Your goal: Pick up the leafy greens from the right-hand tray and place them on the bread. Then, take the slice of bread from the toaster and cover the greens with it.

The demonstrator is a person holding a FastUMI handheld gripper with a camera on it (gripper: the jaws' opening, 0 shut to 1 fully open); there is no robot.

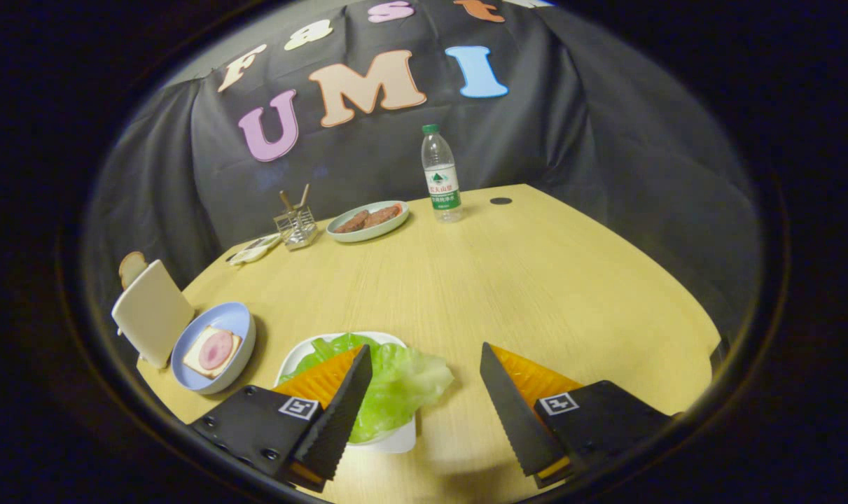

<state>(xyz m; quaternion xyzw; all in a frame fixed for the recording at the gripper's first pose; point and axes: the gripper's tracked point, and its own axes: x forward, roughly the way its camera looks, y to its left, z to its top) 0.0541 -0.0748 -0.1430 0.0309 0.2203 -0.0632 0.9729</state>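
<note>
Leafy greens (pixel 399 385) lie in a white tray (pixel 399 439) on the wooden table, partly under my left finger. My gripper (pixel 424 360) stands open above the table, its left finger over the greens and its right finger over bare wood; nothing is between the fingers. Left of the tray sits a blue bowl (pixel 238 322) holding a slice of bread (pixel 212 352) topped with a round of ham. Behind the bowl stands a white toaster (pixel 152 311) with a slice of bread (pixel 131 268) sticking out of its top.
Far across the table stand a water bottle (pixel 441 175), a plate with sausages (pixel 367 220), a wire holder with utensils (pixel 296 224) and a small dish (pixel 254 250). A dark round hole (pixel 501 201) marks the tabletop near the bottle.
</note>
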